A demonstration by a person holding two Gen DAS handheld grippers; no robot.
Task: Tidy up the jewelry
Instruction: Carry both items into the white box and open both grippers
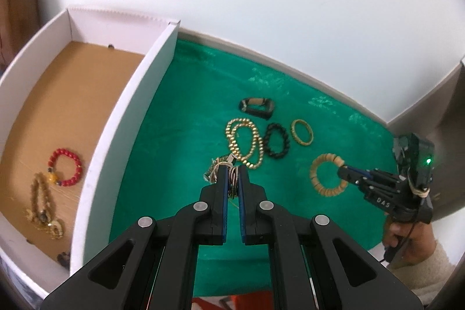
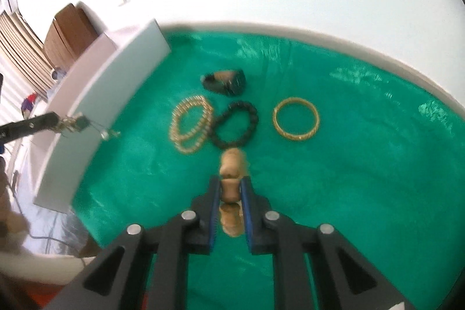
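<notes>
wooden bead bracelet (image 2: 231, 188) held in jaws | gold bangle (image 2: 296, 122) flat on cloth

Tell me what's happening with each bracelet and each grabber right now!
Left gripper: shut on metal chain jewelry.
Right gripper: shut on tan wooden-bead bracelet.
Gold bead strand, black bead bracelet, gold bangle: lying on green cloth.
Red bead bracelet: in white box.

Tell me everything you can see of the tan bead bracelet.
The tan bracelet is a ring of pale, wood-like cylinder beads. The right gripper holds it edge-on, its blue-padded fingers pressing one bead from both sides. It hangs over the green cloth, in front of the black bracelet. Whether it touches the cloth is unclear.
</notes>
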